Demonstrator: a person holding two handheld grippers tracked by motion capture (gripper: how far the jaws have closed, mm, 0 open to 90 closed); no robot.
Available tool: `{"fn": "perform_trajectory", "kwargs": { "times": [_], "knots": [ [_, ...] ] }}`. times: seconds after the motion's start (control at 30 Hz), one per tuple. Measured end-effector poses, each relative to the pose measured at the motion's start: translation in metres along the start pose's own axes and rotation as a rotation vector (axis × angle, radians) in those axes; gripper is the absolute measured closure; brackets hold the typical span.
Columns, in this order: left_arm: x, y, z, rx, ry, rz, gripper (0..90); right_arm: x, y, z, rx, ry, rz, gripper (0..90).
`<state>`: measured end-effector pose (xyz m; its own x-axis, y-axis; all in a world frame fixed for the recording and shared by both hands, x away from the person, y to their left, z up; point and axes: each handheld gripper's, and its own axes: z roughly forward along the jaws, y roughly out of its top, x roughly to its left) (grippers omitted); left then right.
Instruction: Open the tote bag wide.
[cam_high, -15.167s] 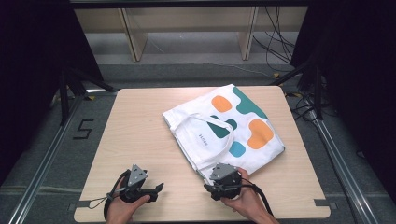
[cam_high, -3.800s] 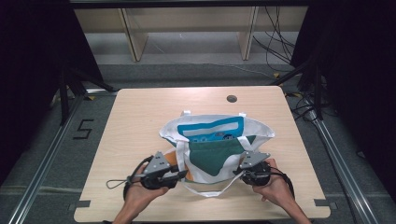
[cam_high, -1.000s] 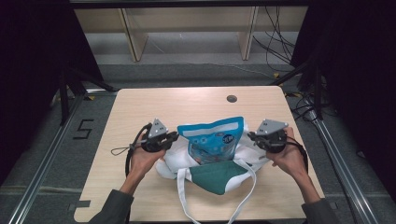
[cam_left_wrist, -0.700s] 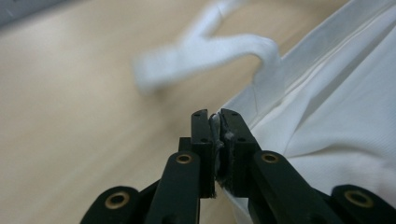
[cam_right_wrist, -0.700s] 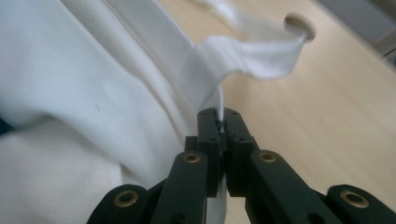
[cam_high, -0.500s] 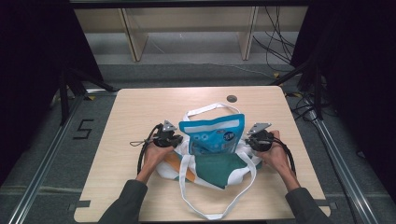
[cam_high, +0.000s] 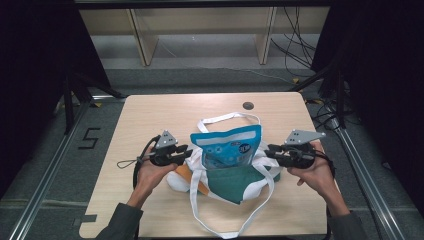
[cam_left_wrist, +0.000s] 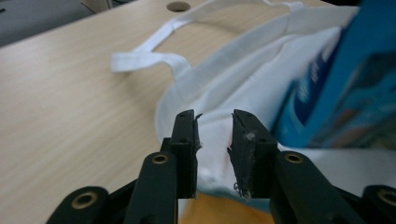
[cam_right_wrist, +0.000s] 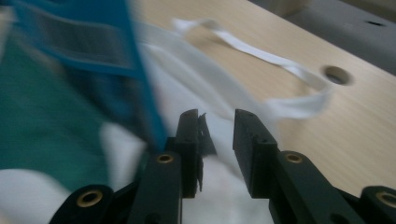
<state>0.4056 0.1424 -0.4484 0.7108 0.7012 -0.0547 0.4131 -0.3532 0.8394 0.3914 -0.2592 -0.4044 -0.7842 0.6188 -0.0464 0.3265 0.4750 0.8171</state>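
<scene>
Two grippers flank a white tote bag (cam_high: 235, 185) at the middle of the desk (cam_high: 150, 115), and the work looks roughly half done. A blue pouch (cam_high: 227, 147) stands upright with its lower part inside the bag's mouth and its upper part well clear of the rim, so it seems partly in rather than seated. What is left, as a judgement, is to get the pouch fully down and lay the bag flat or close its mouth.

In the left gripper view, the left gripper (cam_left_wrist: 214, 140) has its jaws parted around the white rim of the bag, with cloth lying between them but not pinched. In the right gripper view, the right gripper (cam_right_wrist: 219, 140) also stands with its jaws apart at the bag's far side, cloth just ahead of them; that picture is blurred, so contact cannot be told.

The bag is soft white cloth with green and orange patches, slumped toward the near edge. One strap (cam_high: 227, 119) loops toward the far edge, near a round hole (cam_high: 248, 105) in the desk; the other (cam_high: 225, 227) trails to the near edge. The pouch is glossy blue with a pale band across its top.
</scene>
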Motion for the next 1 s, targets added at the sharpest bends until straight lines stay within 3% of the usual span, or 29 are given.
{"fn": "perform_trajectory", "kwargs": {
  "times": [0.07,0.13,0.17,0.23,0.33,0.37,0.4,0.43,0.5,0.57,0.67,0.77,0.8,0.83,0.87,0.9,0.93,1.0],
  "knots": [
    [-0.004,-0.009,0.001,0.006,-0.010,-0.009,71.5,0.020,0.003,0.001,0.015,0.073,-0.038,71.2],
    [-0.012,-0.015,0.001,-0.017,-0.006,-0.020,73.3,0.031,0.004,0.006,0.025,0.131,-0.065,69.9],
    [-0.012,-0.015,0.001,-0.017,-0.006,-0.020,73.9,0.031,0.004,0.006,0.025,0.131,-0.065,69.9],
    [-0.022,-0.023,0.000,-0.016,-0.014,0.004,75.4,0.038,0.000,0.017,0.075,0.138,-0.054,67.9],
    [-0.032,-0.034,0.003,0.013,-0.027,0.032,77.0,0.039,-0.008,0.027,0.110,0.177,-0.077,81.6],
    [-0.032,-0.034,0.003,0.013,-0.027,0.032,77.9,0.039,-0.008,0.027,0.110,0.177,-0.077,81.6],
    [-0.041,-0.045,0.012,0.050,0.012,0.065,78.9,0.045,-0.021,0.039,0.184,0.183,-0.095,87.0],
    [-0.043,-0.051,0.018,0.086,0.002,0.090,79.1,0.047,-0.026,0.047,0.223,0.187,-0.116,88.7],
    [-0.047,-0.060,0.027,0.125,-0.003,0.099,79.4,0.050,-0.040,0.064,0.292,0.147,-0.099,90.0],
    [-0.048,-0.065,0.032,0.127,0.010,0.137,81.0,0.050,-0.044,0.068,0.283,0.139,-0.087,90.0],
    [-0.047,-0.070,0.033,0.081,0.013,0.094,81.8,0.052,-0.051,0.068,0.315,0.129,-0.075,90.0],
    [-0.049,-0.069,0.033,0.092,0.023,0.120,81.8,0.050,-0.056,0.068,0.284,0.132,-0.059,90.0],
    [-0.049,-0.067,0.032,0.118,0.045,0.157,81.8,0.051,-0.055,0.069,0.294,0.137,-0.065,90.0],
    [-0.050,-0.067,0.034,0.098,0.045,0.139,81.7,0.052,-0.054,0.069,0.292,0.127,-0.072,90.0],
    [-0.048,-0.066,0.035,0.111,0.057,0.150,81.7,0.054,-0.054,0.069,0.313,0.102,-0.046,90.0],
    [-0.047,-0.065,0.037,0.106,0.069,0.150,81.7,0.052,-0.054,0.070,0.293,0.113,-0.067,90.0],
    [-0.044,-0.063,0.038,0.114,0.093,0.176,82.0,0.052,-0.054,0.071,0.294,0.108,-0.050,90.0],
    [-0.038,-0.060,0.043,0.113,0.115,0.168,82.2,0.050,-0.052,0.076,0.278,0.098,-0.058,90.0]
  ]
}}
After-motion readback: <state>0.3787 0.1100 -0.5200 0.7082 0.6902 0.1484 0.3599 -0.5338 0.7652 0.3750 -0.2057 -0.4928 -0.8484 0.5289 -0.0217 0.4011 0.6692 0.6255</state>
